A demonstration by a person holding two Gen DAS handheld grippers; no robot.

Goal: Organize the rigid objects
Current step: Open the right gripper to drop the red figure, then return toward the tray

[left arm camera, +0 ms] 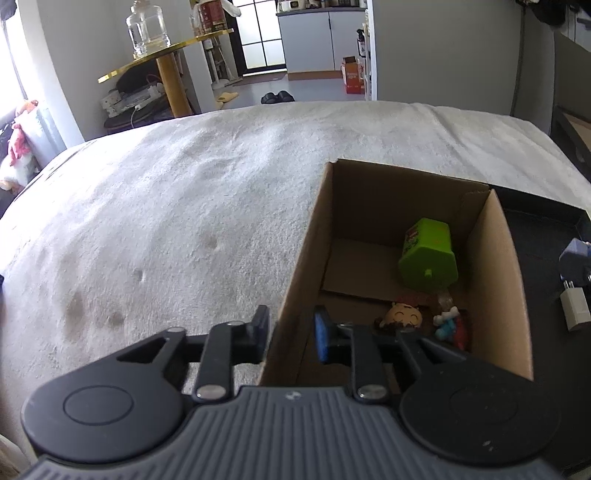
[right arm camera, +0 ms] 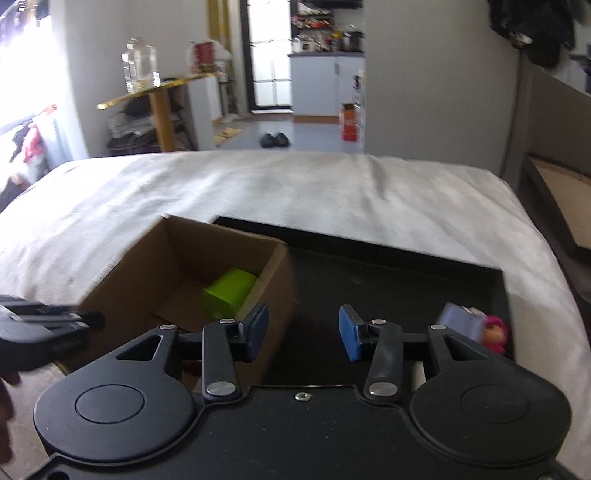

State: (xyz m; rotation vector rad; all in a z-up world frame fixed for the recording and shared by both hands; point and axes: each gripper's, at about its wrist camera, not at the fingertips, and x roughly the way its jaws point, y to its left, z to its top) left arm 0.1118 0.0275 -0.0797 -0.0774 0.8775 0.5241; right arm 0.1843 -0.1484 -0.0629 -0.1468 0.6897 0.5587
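Note:
An open cardboard box (left arm camera: 314, 236) stands on a white blanket, beside a black tray (left arm camera: 535, 236). Inside the box lie a lime-green container (left arm camera: 428, 258), a smiling-face figurine (left arm camera: 402, 317) and a small blue-and-white figurine (left arm camera: 448, 325). My left gripper (left arm camera: 291, 332) is open and straddles the box's left wall: one finger outside, the blue pad inside with a gap. My right gripper (right arm camera: 303, 332) is open and empty above the black tray (right arm camera: 388, 280), near the box's right wall (right arm camera: 277, 280). The green container (right arm camera: 229, 291) shows there too. The left gripper (right arm camera: 88, 319) enters at the left edge.
On the tray lie a white plug adapter (left arm camera: 574, 308), a lavender object (right arm camera: 458, 319) and a pink doll (right arm camera: 496, 332). The white blanket (left arm camera: 184, 221) stretches left and beyond the box. A gold side table with a glass jar (left arm camera: 147, 33) stands past the bed.

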